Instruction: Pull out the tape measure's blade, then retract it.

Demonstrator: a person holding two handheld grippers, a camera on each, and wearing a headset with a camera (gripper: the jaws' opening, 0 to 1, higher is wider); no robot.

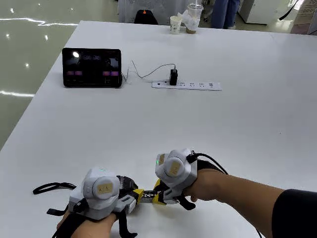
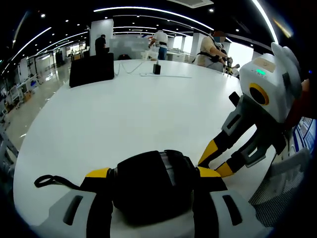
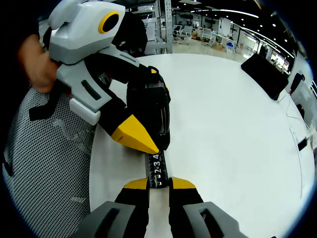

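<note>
The black tape measure [image 2: 153, 186] sits clamped between the yellow-tipped jaws of my left gripper [image 2: 153, 173], low at the table's near edge. Its black wrist strap [image 2: 49, 181] trails off to the left. In the head view the left gripper [image 1: 136, 193] holds the case [image 1: 126, 184], and the right gripper [image 1: 157, 197] faces it closely. A short piece of blade [image 3: 157, 168], numbered to about 4, reaches from the case [image 3: 148, 109] to my right gripper [image 3: 159, 183], which is shut on its tip. The blade [image 1: 147, 196] spans the small gap between both grippers.
A dark tablet [image 1: 91, 67] stands at the back left. A white power strip [image 1: 185, 85] with a black charger [image 1: 174, 77] lies mid-table. Cups [image 1: 176, 24] sit at the far edge. A mesh chair [image 3: 44, 163] is just off the near table edge.
</note>
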